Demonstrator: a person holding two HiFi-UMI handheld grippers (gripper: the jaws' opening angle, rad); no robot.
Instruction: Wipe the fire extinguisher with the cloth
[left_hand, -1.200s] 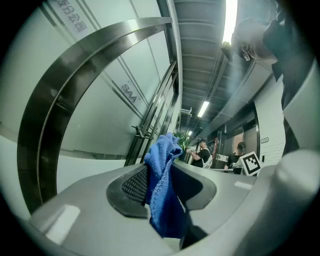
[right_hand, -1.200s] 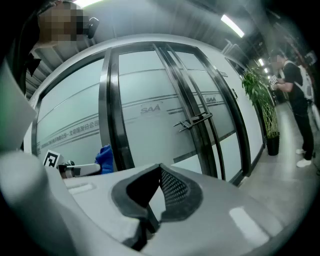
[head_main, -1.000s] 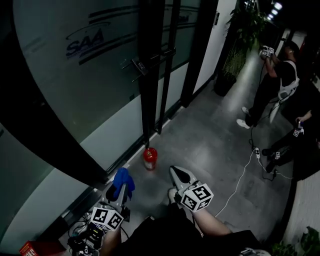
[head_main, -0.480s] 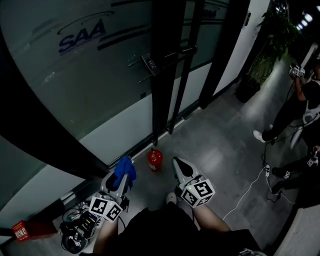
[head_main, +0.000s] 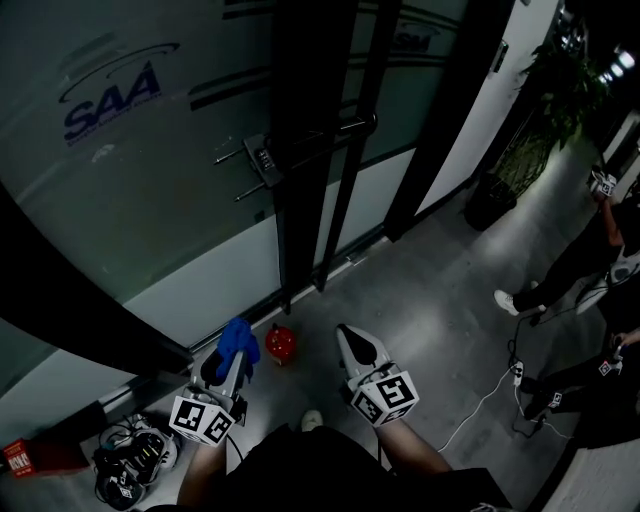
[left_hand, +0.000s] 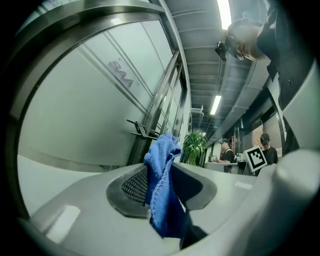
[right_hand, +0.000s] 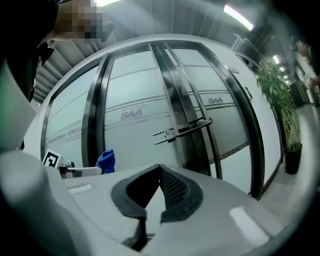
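Two grippers held above the fire extinguisher (head_main: 279, 345), wiping not yet begun.
The blue cloth (head_main: 238, 343) is pinched in the left gripper (head_main: 228, 362); the right gripper (head_main: 351, 346) is closed on nothing. The fire extinguisher is seen upright on the floor (head_main: 440, 300), between them, nearer and just right of the cloth.

The small red fire extinguisher (head_main: 279, 345) stands on grey concrete floor (head_main: 430, 300), just in front of the frosted glass wall (head_main: 150, 200) and black metal door frame (head_main: 300, 150), which close off everything behind it. The left claw (head_main: 232, 352), gripping a blue cloth (head_main: 238, 340), crowds its left side, and a tangle of black cables and gear (head_main: 125, 465) lies farther left. To its right, beyond the right claw (head_main: 348, 338), the floor is open up to a white cable (head_main: 480, 385).
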